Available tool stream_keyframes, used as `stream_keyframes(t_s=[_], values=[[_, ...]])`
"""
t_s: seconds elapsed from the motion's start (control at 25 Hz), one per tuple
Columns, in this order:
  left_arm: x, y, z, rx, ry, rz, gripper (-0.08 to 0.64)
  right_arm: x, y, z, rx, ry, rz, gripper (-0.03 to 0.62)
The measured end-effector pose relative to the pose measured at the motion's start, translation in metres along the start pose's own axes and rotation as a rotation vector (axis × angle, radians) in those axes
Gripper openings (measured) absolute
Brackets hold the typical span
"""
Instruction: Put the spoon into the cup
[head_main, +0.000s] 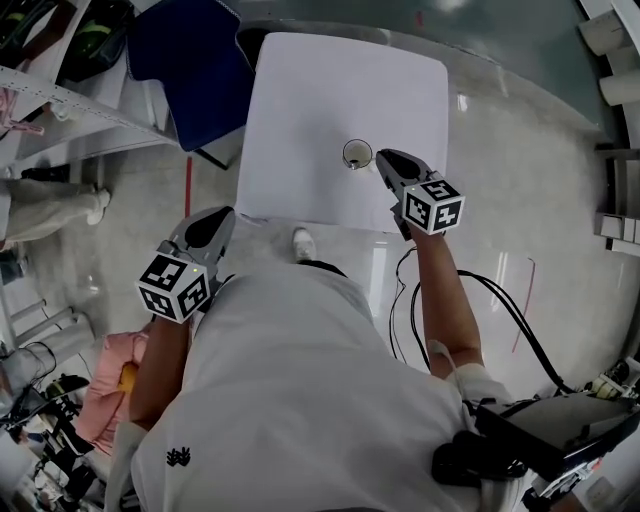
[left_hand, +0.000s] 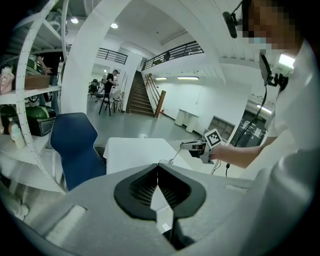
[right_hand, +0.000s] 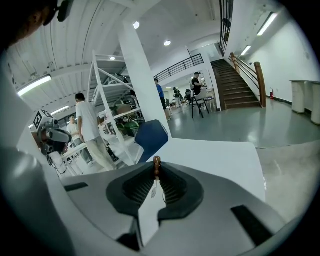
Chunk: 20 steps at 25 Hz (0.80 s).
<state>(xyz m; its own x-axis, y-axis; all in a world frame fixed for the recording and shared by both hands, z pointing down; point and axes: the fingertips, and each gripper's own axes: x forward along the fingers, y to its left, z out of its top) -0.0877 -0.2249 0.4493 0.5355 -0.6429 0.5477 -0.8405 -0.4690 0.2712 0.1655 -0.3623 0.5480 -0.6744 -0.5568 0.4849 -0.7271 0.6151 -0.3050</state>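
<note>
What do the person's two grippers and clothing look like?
The left gripper and right gripper share grey shells, black ribbed pads and a cube of black-and-white square markers. The person wears a light short-sleeved shirt; black cables trail beside the right arm.

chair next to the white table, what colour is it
Dark blue chair; it shows best in the left gripper view.

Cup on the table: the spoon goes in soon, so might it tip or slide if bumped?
Probably. The cup looks small and light, standing free on the smooth white table. With the left gripper away from it, nothing steadies it, so a sideways nudge may shift it.
</note>
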Motion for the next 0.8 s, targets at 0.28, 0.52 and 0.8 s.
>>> stream_keyframes(t_s=[0.28, 0.52, 0.8], values=[[0.016, 0.007, 0.005, 0.001, 0.017, 0.032, 0.012, 0.025, -0.034, -0.011, -0.002, 0.037, 0.008, 0.043], [0.021, 0.011, 0.003, -0.001, 0.038, 0.055, 0.012, 0.041, -0.046, -0.023, 0.01, 0.068, 0.02, 0.043], [0.025, 0.013, 0.002, 0.008, 0.058, 0.077, 0.012, 0.06, -0.061, -0.042, 0.033, 0.104, 0.028, 0.043]])
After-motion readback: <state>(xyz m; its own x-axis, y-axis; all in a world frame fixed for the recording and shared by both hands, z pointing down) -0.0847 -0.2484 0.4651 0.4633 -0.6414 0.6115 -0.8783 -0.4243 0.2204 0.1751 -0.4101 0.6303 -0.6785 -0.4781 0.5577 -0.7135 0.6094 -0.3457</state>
